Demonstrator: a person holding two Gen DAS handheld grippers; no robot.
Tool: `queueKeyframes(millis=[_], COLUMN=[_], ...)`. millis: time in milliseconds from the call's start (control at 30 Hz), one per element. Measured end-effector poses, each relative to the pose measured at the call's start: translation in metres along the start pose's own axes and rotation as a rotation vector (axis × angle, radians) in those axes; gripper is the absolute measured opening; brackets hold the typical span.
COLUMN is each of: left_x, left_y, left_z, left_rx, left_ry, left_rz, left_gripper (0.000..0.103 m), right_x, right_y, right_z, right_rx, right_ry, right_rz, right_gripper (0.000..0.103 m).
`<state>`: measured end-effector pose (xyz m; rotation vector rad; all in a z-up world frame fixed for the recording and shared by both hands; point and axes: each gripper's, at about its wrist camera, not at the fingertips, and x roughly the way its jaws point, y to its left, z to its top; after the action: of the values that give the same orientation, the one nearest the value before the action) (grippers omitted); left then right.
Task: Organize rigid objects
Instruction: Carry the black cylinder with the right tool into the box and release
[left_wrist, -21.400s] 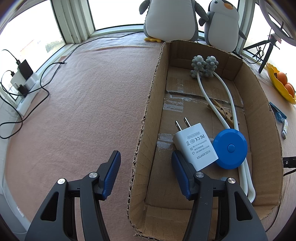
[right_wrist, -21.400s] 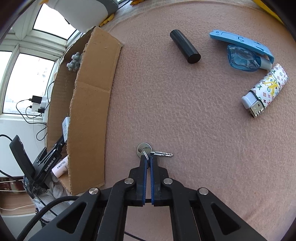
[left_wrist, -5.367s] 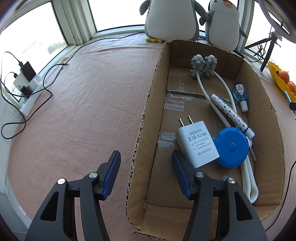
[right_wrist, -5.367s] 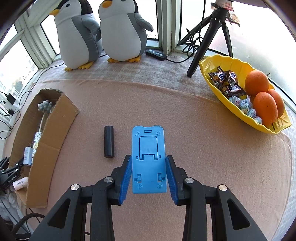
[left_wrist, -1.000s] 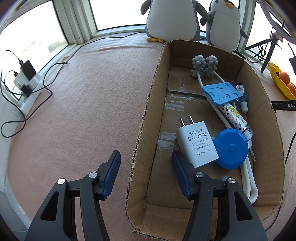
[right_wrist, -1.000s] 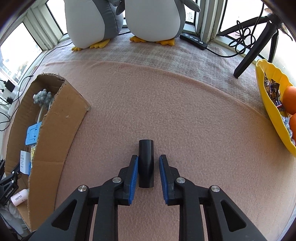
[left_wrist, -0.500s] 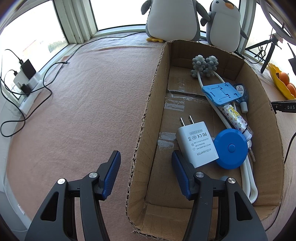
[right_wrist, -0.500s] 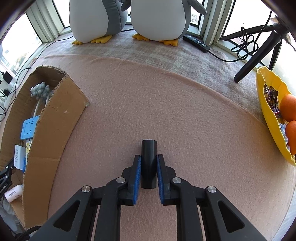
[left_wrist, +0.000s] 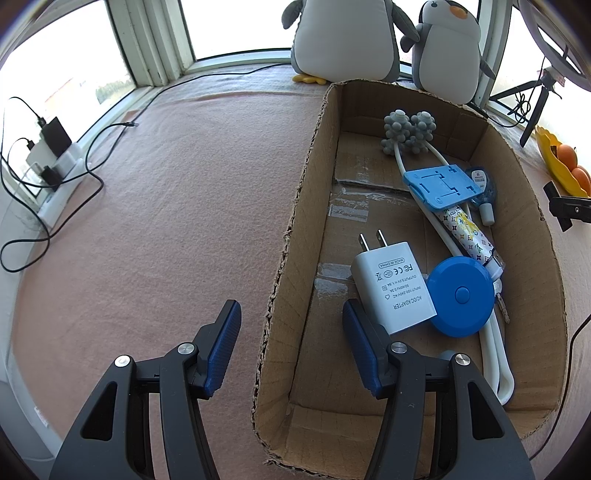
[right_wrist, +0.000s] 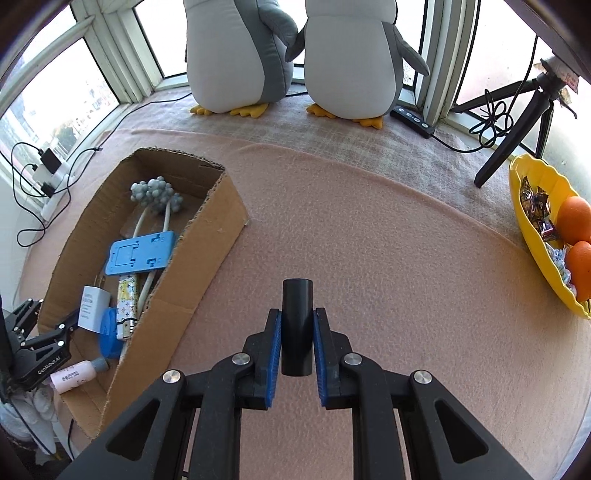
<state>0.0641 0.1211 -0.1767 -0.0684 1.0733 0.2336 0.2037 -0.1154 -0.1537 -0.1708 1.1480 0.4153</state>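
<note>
The left wrist view looks down over the near end of the box (left_wrist: 546, 236) from close above. The right wrist view faces the penguins (right_wrist: 236, 55) from farther right; both share box and penguins.

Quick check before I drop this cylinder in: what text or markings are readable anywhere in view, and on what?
"MADE IN CHINA", "FC", "CE", "AC/DC ADAPTER": white power adapter in the cardboard box; its smaller print is too small to read.
"GenRobot.AI": left gripper body.
Pink bottle label: blurred.
Patterned lighter: decorative marks only.
Black cylinder: no text.
</note>
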Motion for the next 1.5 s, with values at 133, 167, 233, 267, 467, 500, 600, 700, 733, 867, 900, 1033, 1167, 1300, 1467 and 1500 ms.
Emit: queueKeyframes(millis=[133, 167, 233, 267, 467, 500, 600, 700, 733, 867, 900, 1033, 1167, 1300, 1467, 1500], left_x=[0.000, 0.000, 0.000, 0.000, 0.000, 0.000, 0.000, -0.001, -0.001, -0.001, -0.001, -0.001, -0.001, -0.001, -0.001, -0.001], left_y=[0.000, 0.000, 0.000, 0.000, 0.000, 0.000, 0.000, 0.000, 0.000, 0.001, 0.001, 0.001, 0.001, 0.001, 0.002, 0.001], left_z=[0.000, 0.000, 0.000, 0.000, 0.000, -0.001, -0.001, -0.001, -0.001, -0.001, -0.001, -0.001, -0.001, -0.001, -0.001, -0.001], left_rx=[0.001, 0.001, 0.001, 0.001, -0.001, -0.002, -0.002, -0.003, -0.002, -0.002, -0.004, -0.006, -0.006, -0.006, -0.006, -0.006], left_ry=[0.000, 0.000, 0.001, 0.001, 0.000, 0.000, 0.000, 0.001, 0.000, 0.001, 0.001, 0.001, 0.001, 0.001, 0.001, 0.001], left_rz=[0.001, 0.001, 0.000, 0.000, -0.002, -0.002, -0.002, -0.002, -0.003, -0.003, -0.003, -0.003, -0.004, -0.004, -0.004, -0.004], left_gripper=[0.058, 0.058, 0.058, 0.058, 0.058, 0.058, 0.058, 0.058, 0.058, 0.058, 0.058, 0.058, 0.058, 0.058, 0.058, 0.058], right_x=[-0.014, -0.018, -0.024, -0.026, -0.036, -0.036, -0.035, -0.034, -0.033, -0.028, -0.026, -0.018, -0.014, -0.009, -0.005, -0.005], right_y=[0.017, 0.023, 0.032, 0.038, 0.068, 0.073, 0.086, 0.098, 0.103, 0.121, 0.125, 0.136, 0.141, 0.139, 0.139, 0.139], right_z=[-0.004, -0.004, -0.003, -0.003, 0.003, 0.004, 0.007, 0.011, 0.012, 0.014, 0.013, 0.010, 0.007, 0.004, -0.001, -0.002], right_rx=[-0.024, -0.031, -0.041, -0.052, -0.105, -0.119, -0.148, -0.166, -0.175, -0.209, -0.216, -0.229, -0.234, -0.225, -0.230, -0.229], right_ry=[-0.026, -0.034, -0.048, -0.055, -0.090, -0.093, -0.093, -0.089, -0.087, -0.075, -0.070, -0.044, -0.029, -0.009, 0.007, 0.008], right_rz=[0.015, 0.024, 0.041, 0.045, 0.061, 0.056, 0.059, 0.080, 0.086, 0.106, 0.110, 0.131, 0.133, 0.135, 0.130, 0.132], right_gripper=[0.015, 0.015, 0.015, 0.015, 0.015, 0.015, 0.015, 0.015, 0.015, 0.015, 0.015, 0.015, 0.015, 0.015, 0.015, 0.015])
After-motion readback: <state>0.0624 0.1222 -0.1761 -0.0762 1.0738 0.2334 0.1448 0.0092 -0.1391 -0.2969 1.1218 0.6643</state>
